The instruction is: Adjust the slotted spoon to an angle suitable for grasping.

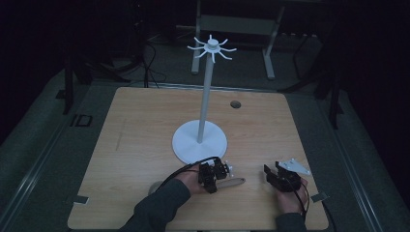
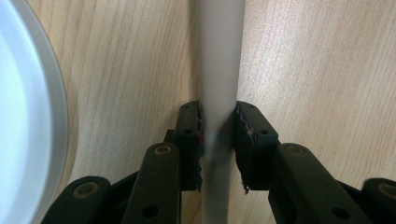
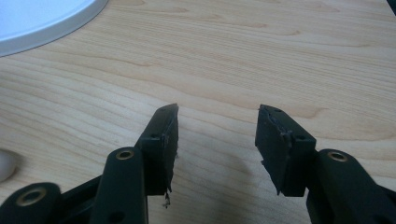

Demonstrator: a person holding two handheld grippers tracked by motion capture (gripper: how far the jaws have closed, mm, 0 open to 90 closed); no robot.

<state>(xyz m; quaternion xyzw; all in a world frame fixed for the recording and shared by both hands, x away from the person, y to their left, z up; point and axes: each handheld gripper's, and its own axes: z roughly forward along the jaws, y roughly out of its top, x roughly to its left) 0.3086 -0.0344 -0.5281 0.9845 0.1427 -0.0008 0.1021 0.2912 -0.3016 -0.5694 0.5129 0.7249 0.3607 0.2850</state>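
**Pale rod clamped at the table's near edge**

Low in the middle of the high view, our left gripper lay over a pale rod on the wooden table; in the left gripper view its jaws pressed the rod from both sides, so we had it gripped; our right gripper, at lower right, stood spread with nothing between its jaws. We judged a good lift needed a straight rise, keeping the rod level. The white stand sat just above the left gripper, its base rim close, so room lay rightward and toward the upper frame; the table's bottom edge ran near both hands.
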